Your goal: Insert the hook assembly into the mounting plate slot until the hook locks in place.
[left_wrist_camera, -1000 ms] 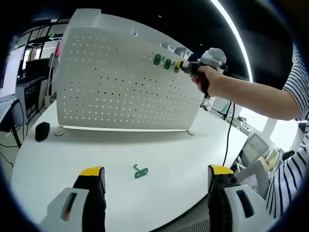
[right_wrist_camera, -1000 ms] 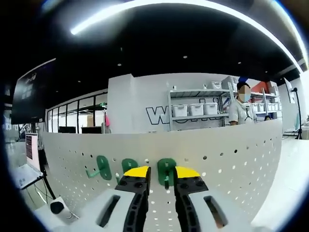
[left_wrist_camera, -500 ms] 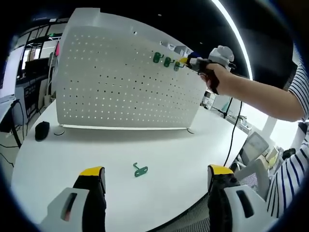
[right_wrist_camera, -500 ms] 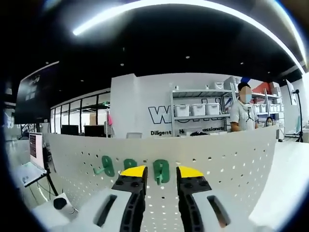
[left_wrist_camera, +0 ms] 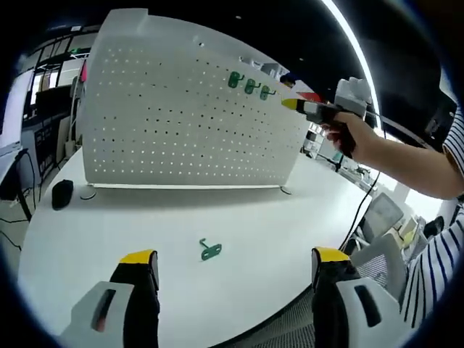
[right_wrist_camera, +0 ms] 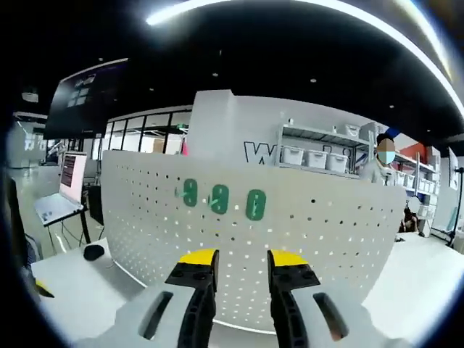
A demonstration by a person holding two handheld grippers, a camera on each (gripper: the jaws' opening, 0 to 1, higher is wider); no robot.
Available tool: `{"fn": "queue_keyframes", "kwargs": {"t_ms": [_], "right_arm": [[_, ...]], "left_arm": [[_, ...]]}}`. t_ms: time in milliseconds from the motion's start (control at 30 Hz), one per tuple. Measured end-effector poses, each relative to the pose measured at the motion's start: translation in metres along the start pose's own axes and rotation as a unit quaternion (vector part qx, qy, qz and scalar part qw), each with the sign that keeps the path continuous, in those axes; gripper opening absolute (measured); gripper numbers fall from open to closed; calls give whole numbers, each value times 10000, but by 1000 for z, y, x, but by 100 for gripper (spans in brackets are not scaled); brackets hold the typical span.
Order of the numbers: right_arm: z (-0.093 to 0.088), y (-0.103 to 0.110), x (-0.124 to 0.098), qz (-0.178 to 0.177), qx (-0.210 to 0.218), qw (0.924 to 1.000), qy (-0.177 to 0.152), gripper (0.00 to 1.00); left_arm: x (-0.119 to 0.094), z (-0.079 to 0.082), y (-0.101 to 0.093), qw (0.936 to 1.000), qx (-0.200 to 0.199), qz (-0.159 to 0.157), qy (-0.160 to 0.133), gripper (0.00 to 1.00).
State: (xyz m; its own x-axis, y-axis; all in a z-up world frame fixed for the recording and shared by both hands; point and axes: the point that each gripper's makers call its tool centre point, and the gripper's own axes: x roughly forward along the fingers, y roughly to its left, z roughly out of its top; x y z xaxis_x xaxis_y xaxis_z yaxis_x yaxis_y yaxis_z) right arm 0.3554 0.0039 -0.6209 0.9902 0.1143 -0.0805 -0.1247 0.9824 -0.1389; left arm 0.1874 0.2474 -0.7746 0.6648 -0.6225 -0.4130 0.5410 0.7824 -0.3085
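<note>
Right gripper (right_wrist_camera: pixel 242 267): jaws narrow, nothing between them, clear of the pegboard (right_wrist_camera: pixel 333 239) ahead. Three green hooks (right_wrist_camera: pixel 220 199) mounted above its tips. Left gripper (left_wrist_camera: pixel 233 270): jaws wide; loose hook (left_wrist_camera: pixel 210 250) on table (left_wrist_camera: pixel 87 232) just ahead.

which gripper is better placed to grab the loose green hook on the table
Left, probably: the loose green hook lies on the table just ahead of the open left gripper, while the empty right gripper faces the pegboard.
</note>
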Motion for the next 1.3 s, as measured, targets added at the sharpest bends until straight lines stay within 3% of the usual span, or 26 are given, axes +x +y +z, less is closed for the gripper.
{"fn": "queue_keyframes", "kwargs": {"t_ms": [300, 500, 800, 1300], "right_arm": [[-56, 27, -41, 432, -101, 9973, 592, 24], [-84, 44, -64, 608, -30, 9942, 882, 24], [-113, 73, -90, 892, 105, 9883, 1231, 25], [-147, 93, -117, 1225, 288, 9764, 1758, 25]], "left_arm": [[1, -4, 1, 9999, 11, 16, 103, 89], [1, -6, 0, 9999, 34, 0, 156, 89], [2, -9, 0, 9997, 47, 3, 257, 89], [6, -21, -5, 9981, 150, -98, 591, 89]]}}
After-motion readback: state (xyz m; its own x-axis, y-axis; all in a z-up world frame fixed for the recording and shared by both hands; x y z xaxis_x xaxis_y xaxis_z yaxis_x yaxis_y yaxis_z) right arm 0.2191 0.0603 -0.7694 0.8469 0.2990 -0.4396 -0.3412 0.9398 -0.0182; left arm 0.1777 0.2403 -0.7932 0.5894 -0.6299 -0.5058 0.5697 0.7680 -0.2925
